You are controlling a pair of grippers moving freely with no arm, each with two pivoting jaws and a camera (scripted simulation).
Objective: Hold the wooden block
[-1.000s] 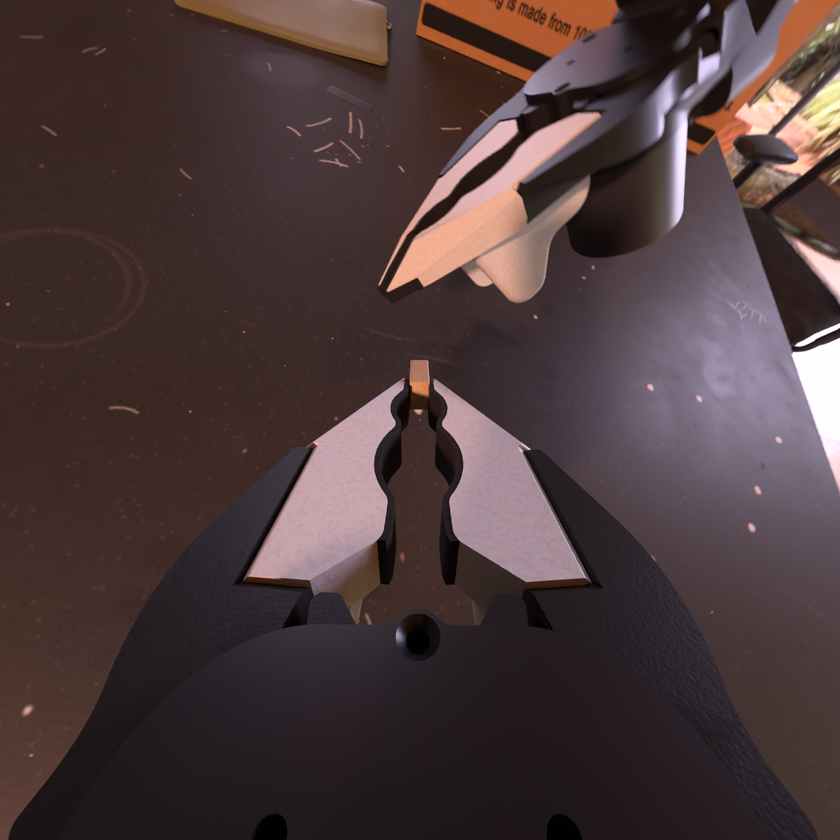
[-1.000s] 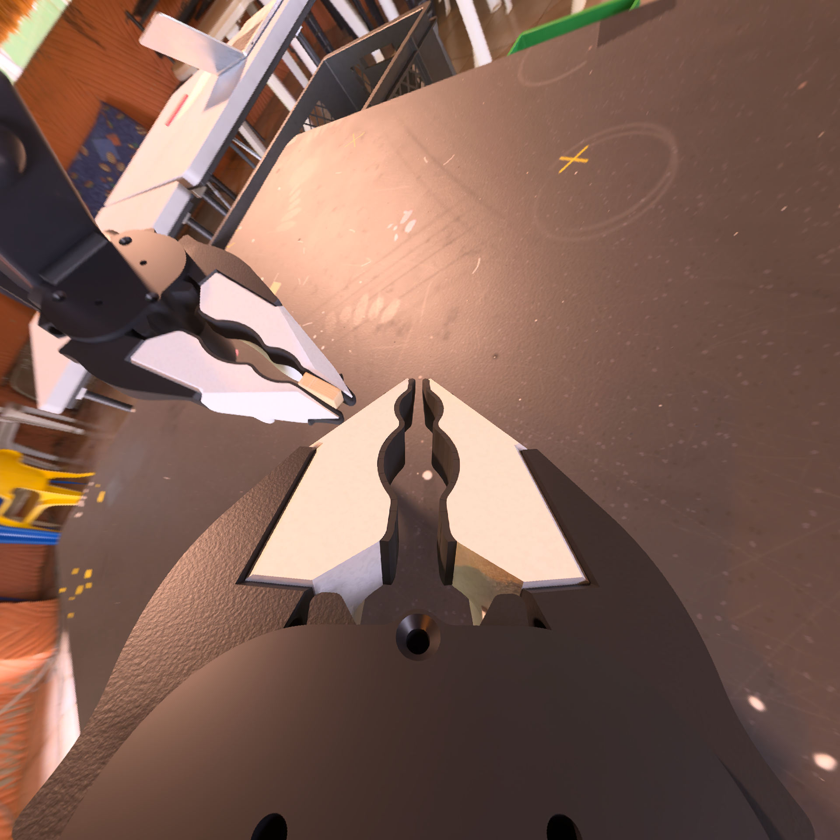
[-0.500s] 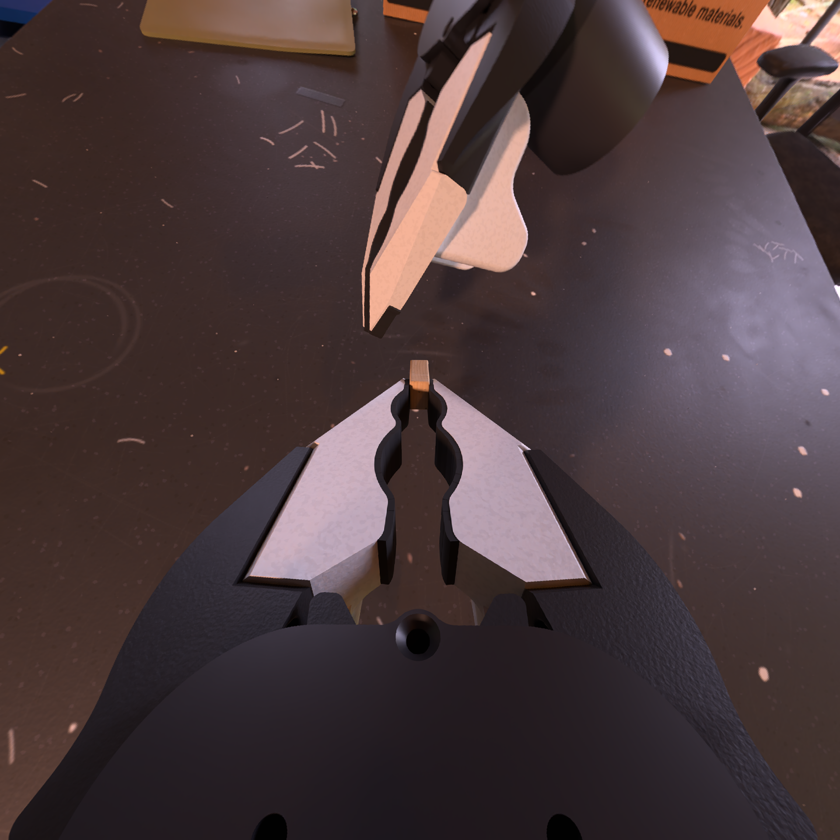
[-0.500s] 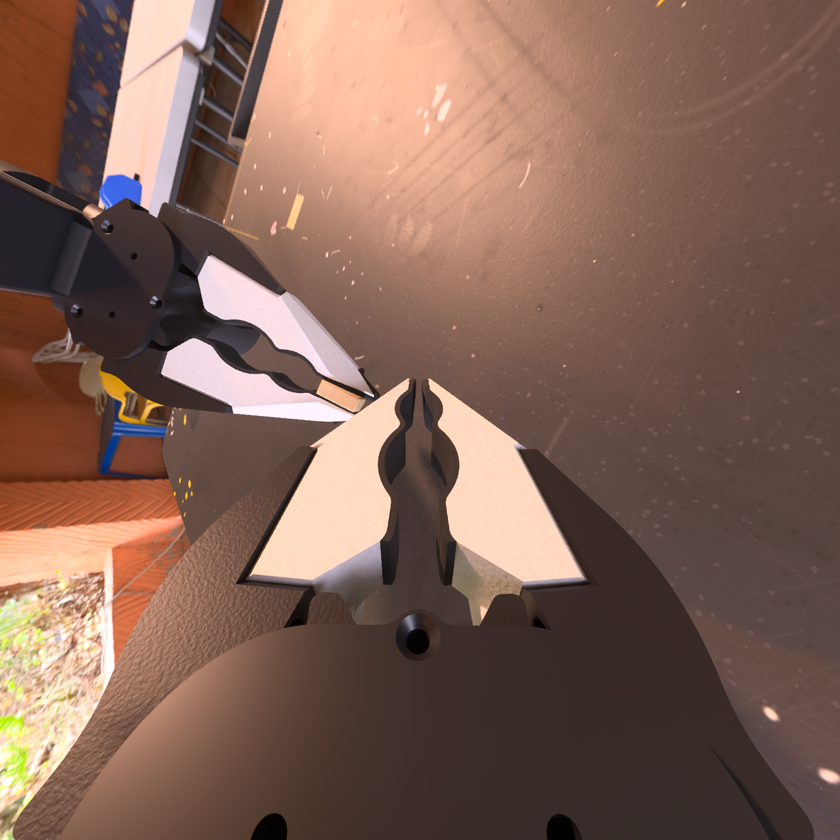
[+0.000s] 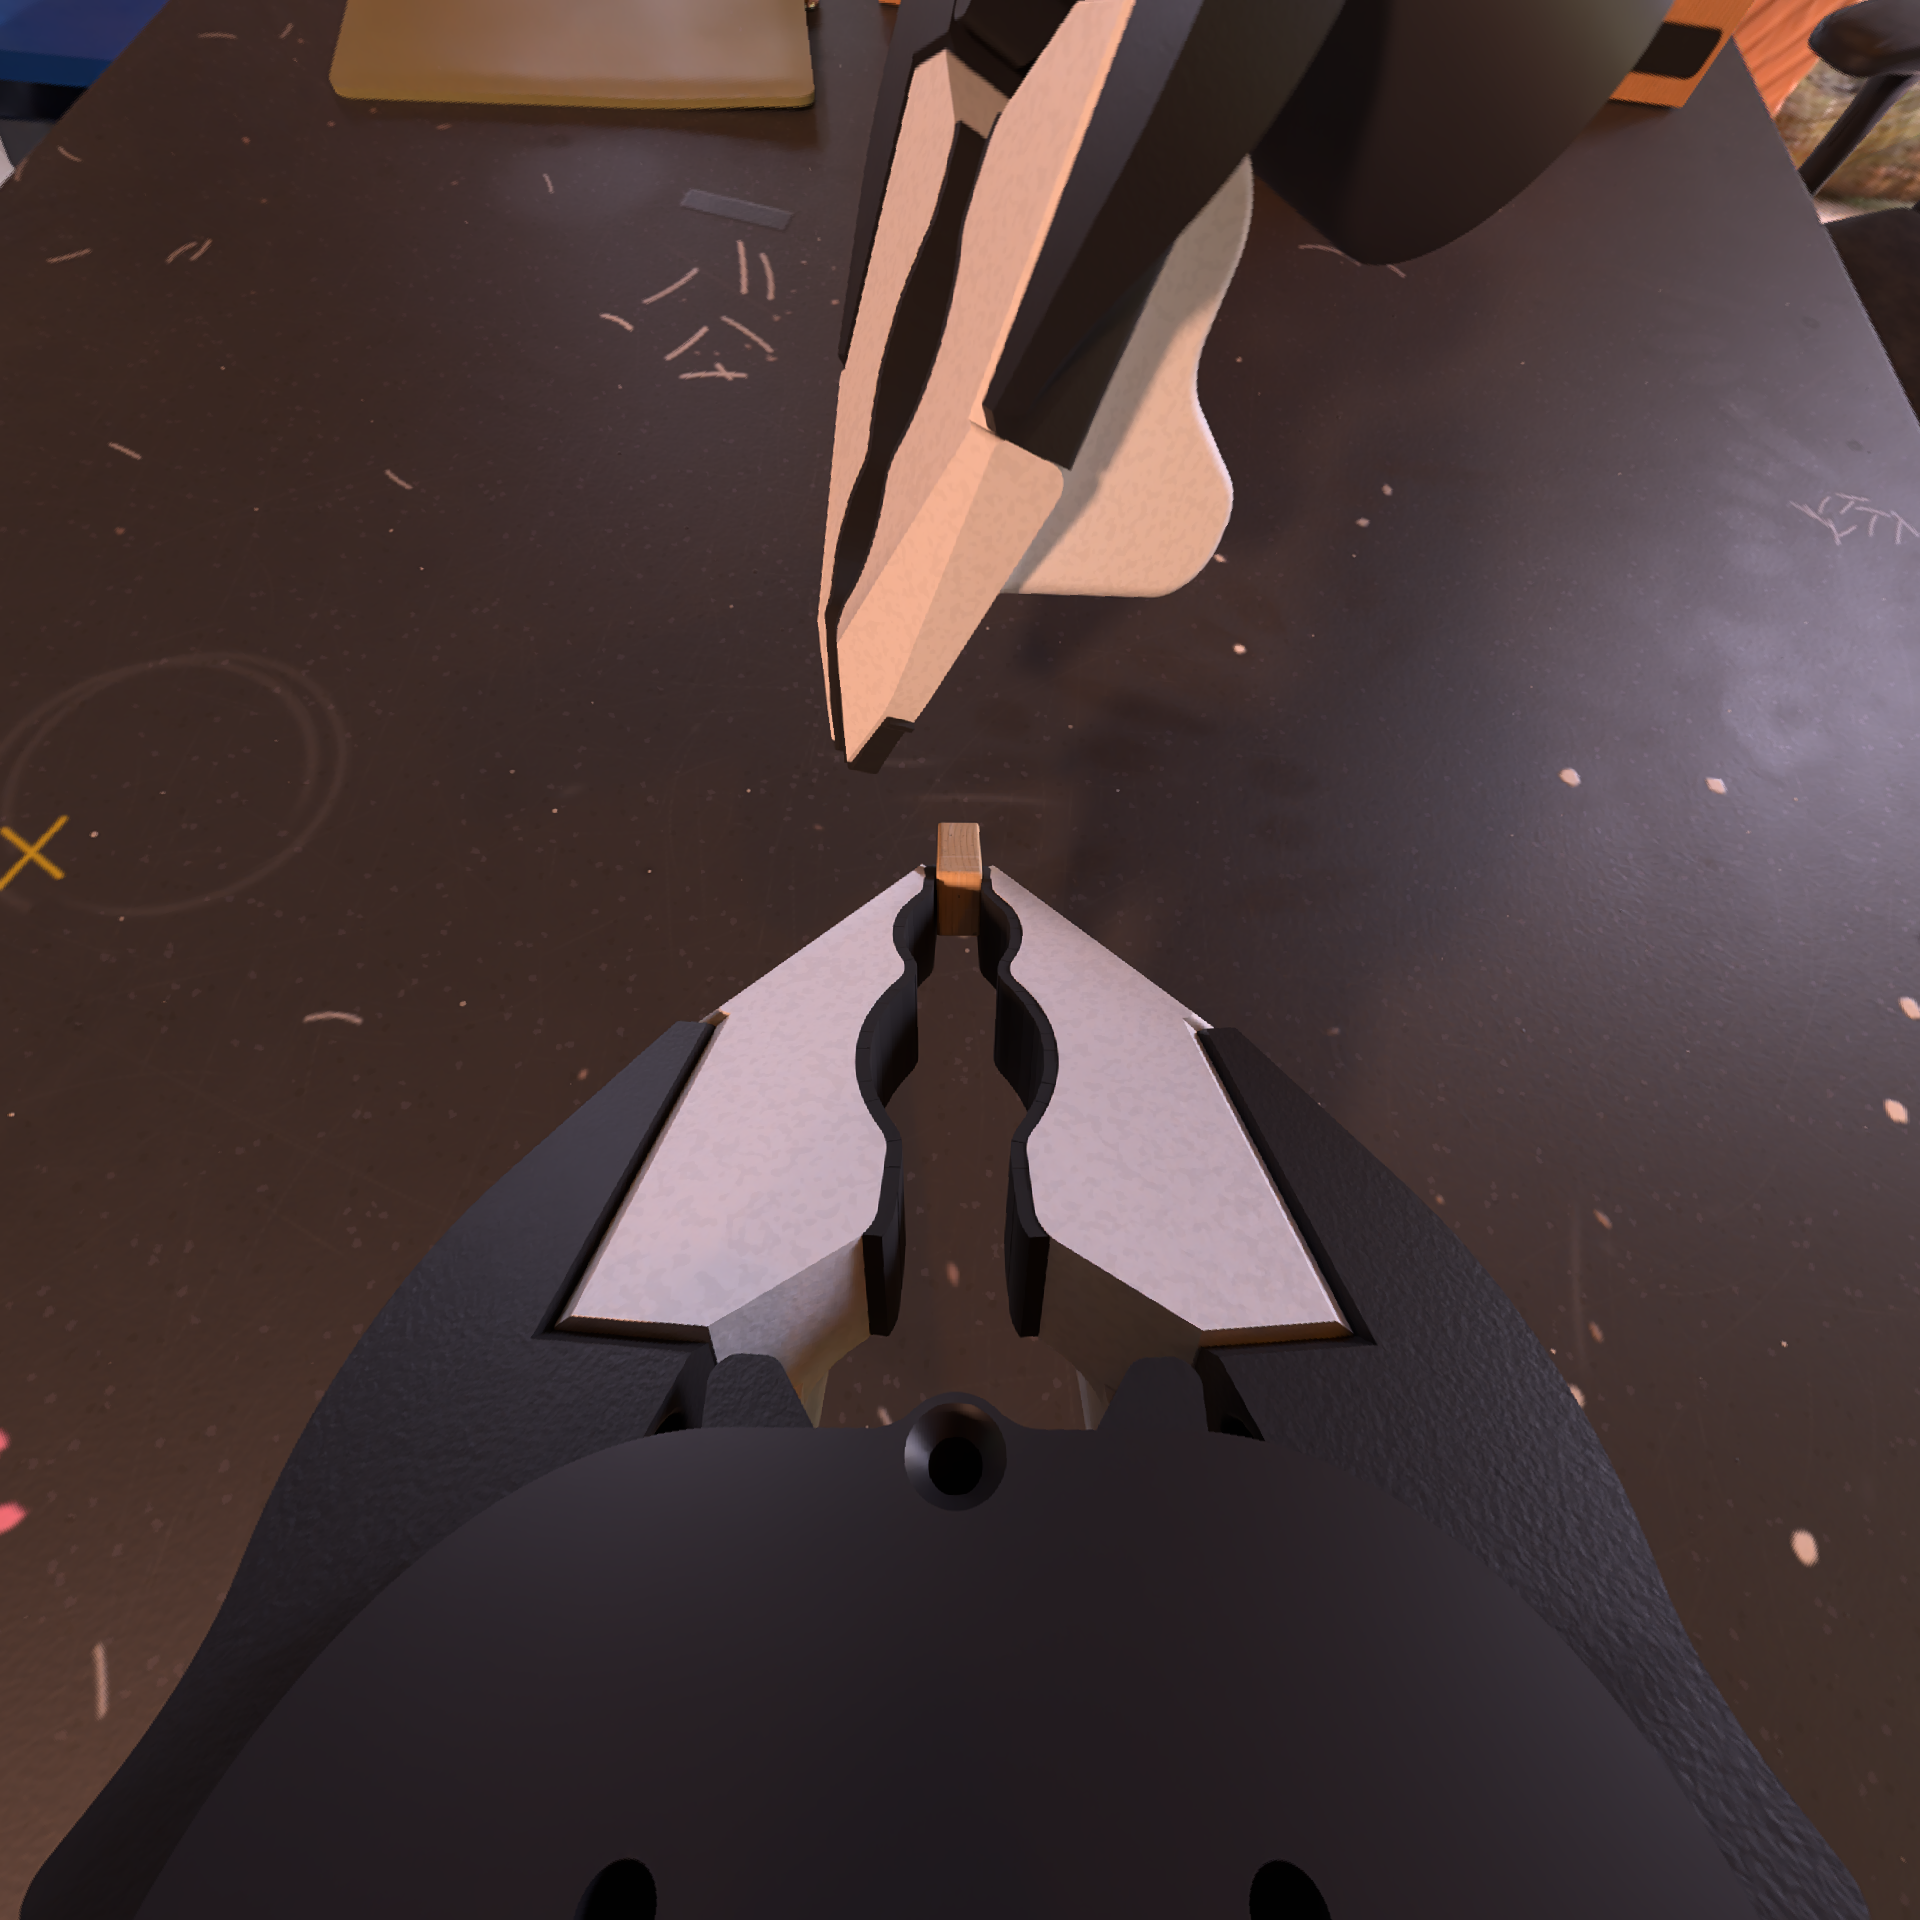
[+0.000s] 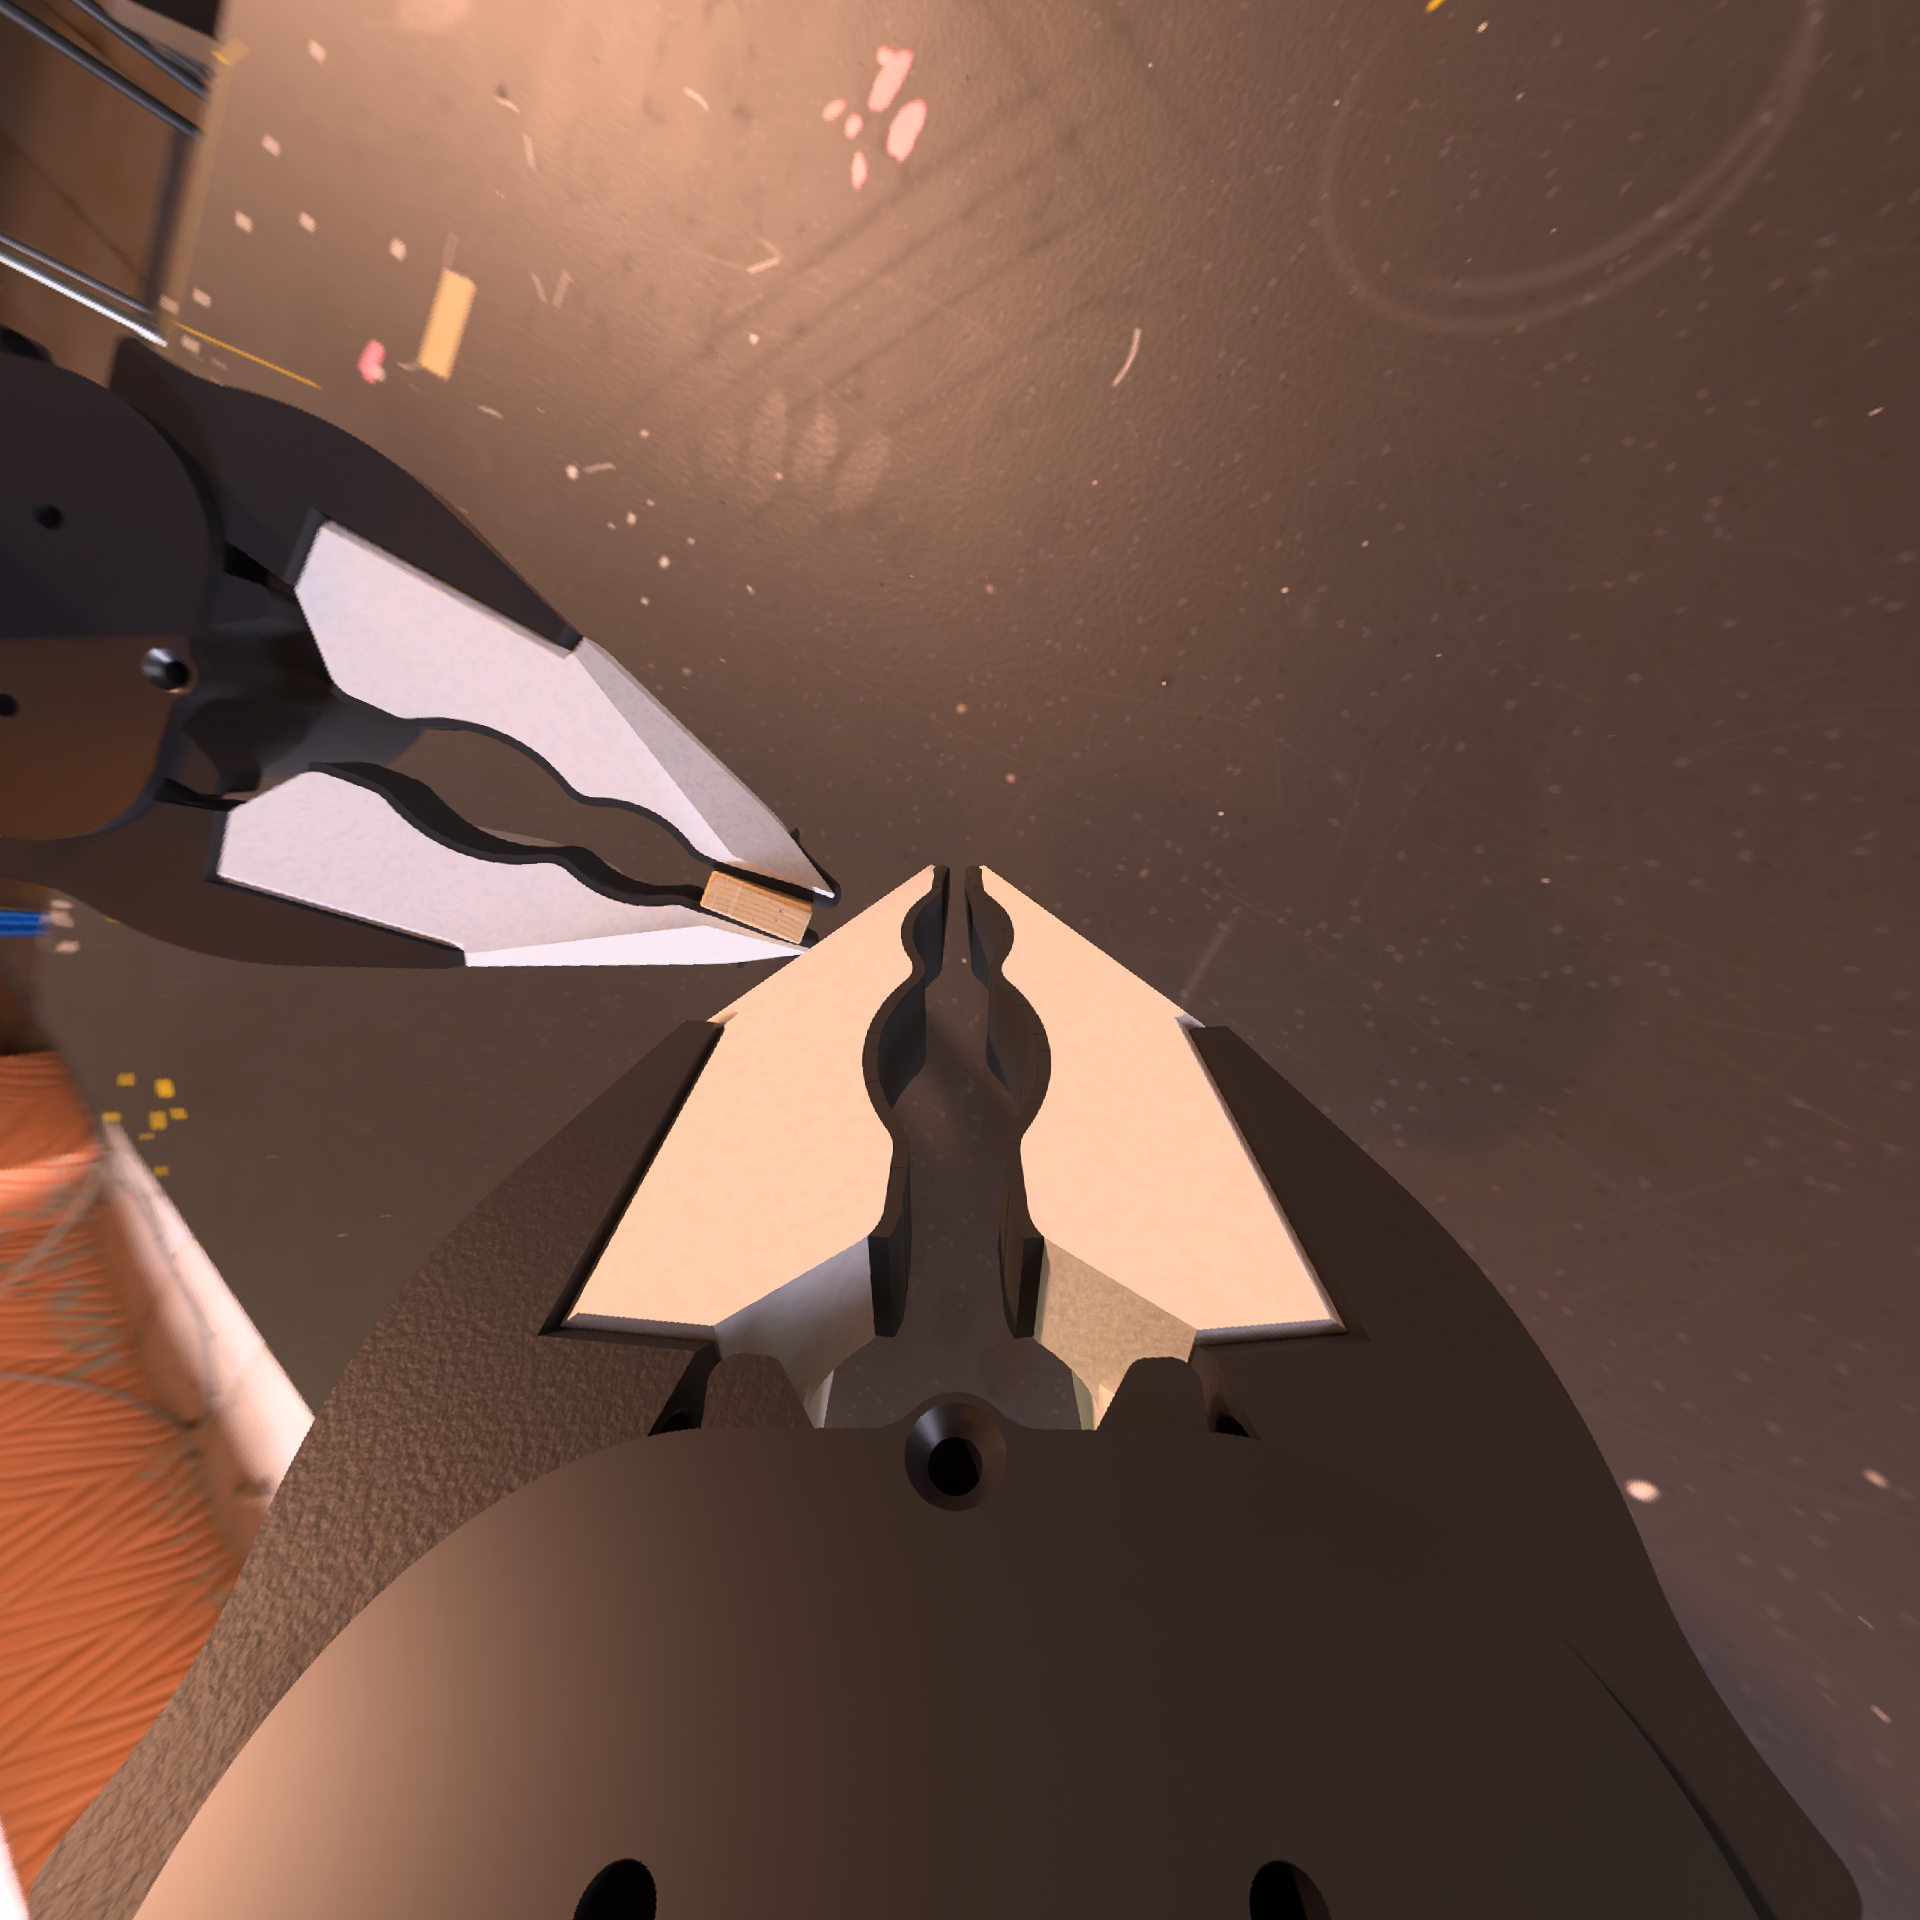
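The left claw (image 5: pixel 958 883) has its 2 fingers drawn in on the wooden block (image 5: pixel 957 869), a small tan piece pinched at the very tips, with its far end standing a little past them and the rest of the gap behind it bare. The block is lifted clear of the dark counter (image 5: pixel 416 582). In the right wrist view the same left claw (image 6: pixel 800 914) comes in from the left, and the wooden block (image 6: pixel 755 907) shows as a light rectangle held between its pale fingers (image 6: pixel 540 675) right at the points. The right claw (image 6: pixel 956 878) has its 2 fingers drawn almost together, only a thin slit between the tips, and nothing is held in it; its tips sit just beside the tips of the left claw, close to the block but apart from it. From the left wrist view the right claw (image 5: pixel 868 743) hangs down from above, tilted, its point just beyond the block's far end with a small gap of counter showing between. The counter is dark brown, flecked with pale specks and short scratches, and bears a faint chalk ring (image 5: pixel 171 784) with a yellow cross (image 5: pixel 31 852) at the left. A flat beige pad (image 5: pixel 571 52) lies at the far edge, and an orange box (image 5: pixel 1704 52) shows at the upper right corner.
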